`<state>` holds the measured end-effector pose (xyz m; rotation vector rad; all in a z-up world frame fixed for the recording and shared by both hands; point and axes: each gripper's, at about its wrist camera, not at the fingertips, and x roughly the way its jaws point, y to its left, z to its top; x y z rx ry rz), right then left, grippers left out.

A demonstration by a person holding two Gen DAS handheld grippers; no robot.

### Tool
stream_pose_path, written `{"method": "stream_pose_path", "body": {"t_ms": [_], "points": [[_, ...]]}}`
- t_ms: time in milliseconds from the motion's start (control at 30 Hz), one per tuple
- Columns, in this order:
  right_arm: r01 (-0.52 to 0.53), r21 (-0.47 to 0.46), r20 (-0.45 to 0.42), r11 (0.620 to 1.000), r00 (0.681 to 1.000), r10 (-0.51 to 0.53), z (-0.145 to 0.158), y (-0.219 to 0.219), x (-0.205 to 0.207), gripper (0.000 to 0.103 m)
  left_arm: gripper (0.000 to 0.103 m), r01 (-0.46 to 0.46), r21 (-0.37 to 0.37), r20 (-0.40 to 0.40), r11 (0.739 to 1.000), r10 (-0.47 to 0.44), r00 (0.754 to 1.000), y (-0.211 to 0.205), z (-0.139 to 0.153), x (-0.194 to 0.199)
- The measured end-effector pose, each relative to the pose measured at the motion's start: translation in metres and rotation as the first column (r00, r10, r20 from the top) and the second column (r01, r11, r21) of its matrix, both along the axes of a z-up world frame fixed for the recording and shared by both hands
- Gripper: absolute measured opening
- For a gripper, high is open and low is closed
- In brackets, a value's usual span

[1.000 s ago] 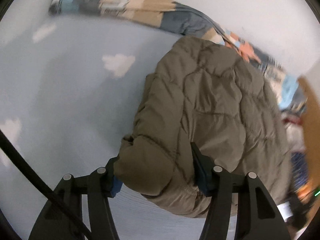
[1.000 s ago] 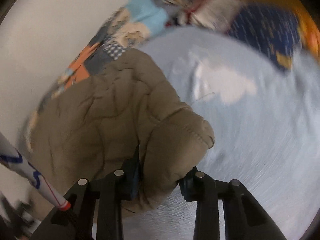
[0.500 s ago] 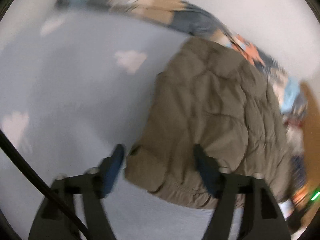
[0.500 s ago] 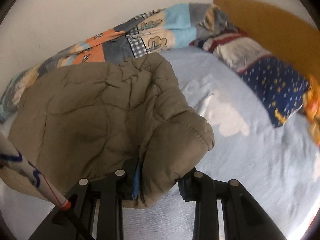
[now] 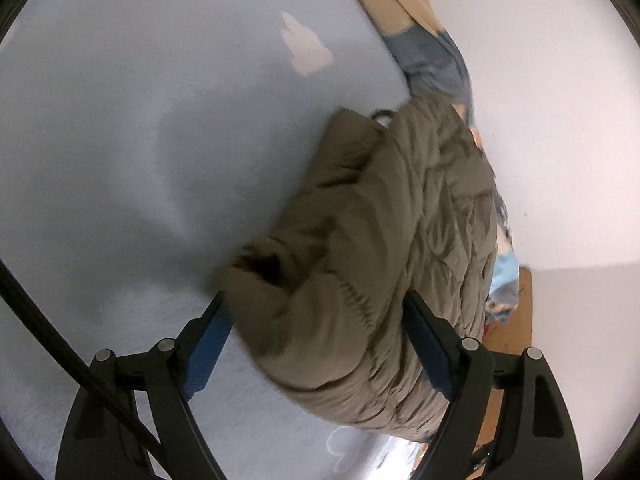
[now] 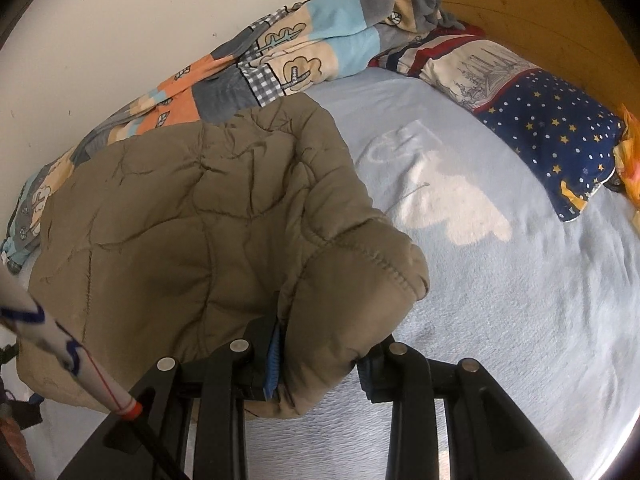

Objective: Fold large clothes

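**Jacket pinned on one side, loose on the other**

I take the olive quilted jacket (image 6: 192, 216) as my landmark. It lies in a folded heap on the pale blue bedsheet (image 6: 500, 300), with its far edge against the patchwork blanket (image 6: 288, 52) that runs along the wall.

My right gripper (image 6: 320, 356) is clenched on the jacket's near corner: a thick, stitched fold of padding is squeezed between the two pads, bulging out above them toward the sheet. The rest of the jacket spreads away from that grip, up and to the left in the right wrist view. Past the jacket's right side I see bare sheet with a white cloud print, then the starred navy pillow (image 6: 560, 136) by the wooden headboard (image 6: 532, 12).

My left gripper (image 5: 316, 332) has released; its jaws have just been opening. A bunched cuff end of the jacket (image 5: 380, 264) still sits between the fingers. The left blue pad (image 5: 206, 346) stands just beside the fabric with sheet showing along it, while the right finger lies against the jacket's side without squeezing it. From this side the jacket stretches away up and to the right toward the wall.
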<state>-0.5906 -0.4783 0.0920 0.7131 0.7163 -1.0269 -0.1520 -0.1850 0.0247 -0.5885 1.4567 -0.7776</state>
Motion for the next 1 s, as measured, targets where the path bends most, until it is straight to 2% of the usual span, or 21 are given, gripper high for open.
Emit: {"method": "stream_pose_path", "body": {"t_ms": [67,133,167,267,400,500,567,767,1000], "points": [[-0.001,0.008,0.002,1.000,1.000,0.001,-0.002,-0.002,-0.001,0.033,0.060,0.021,0.064,0.092,0.998,-0.027,0.995,-0.013,0.009,-0.003],[-0.003,0.011,0.000,1.000,1.000,0.003,-0.003,-0.003,0.000,0.033,0.051,0.042,0.131,0.193,0.990,-0.067,0.979,-0.021,0.024,-0.010],[-0.007,0.007,-0.004,1.000,1.000,0.007,-0.003,-0.003,0.001,0.033,0.047,0.058,0.178,0.258,0.982,-0.103,0.961,-0.027,0.033,-0.015],[-0.032,-0.025,-0.043,0.999,0.999,0.031,0.000,0.000,0.006,0.032,0.045,0.081,0.312,0.424,0.947,-0.215,0.880,-0.044,0.056,-0.033],[-0.065,-0.070,-0.106,0.995,0.993,0.058,0.004,0.007,0.014,0.031,0.045,0.069,0.400,0.527,0.914,-0.292,0.798,-0.054,0.069,-0.051],[-0.074,-0.084,-0.116,0.994,0.991,0.064,0.007,0.010,0.014,0.031,0.044,0.061,0.427,0.584,0.902,-0.327,0.743,-0.054,0.080,-0.062],[-0.091,-0.112,-0.136,0.990,0.988,0.076,0.013,0.014,0.015,0.031,0.044,0.062,0.421,0.602,0.905,-0.330,0.727,-0.050,0.087,-0.066],[-0.127,-0.186,-0.176,0.974,0.980,0.094,0.032,0.030,0.016,0.030,0.042,0.068,0.402,0.624,0.913,-0.327,0.710,-0.029,0.107,-0.074],[-0.169,-0.233,-0.170,0.958,0.977,0.131,0.061,0.060,0.002,0.029,0.042,0.061,0.374,0.660,0.925,-0.312,0.683,0.010,0.138,-0.102]]}}
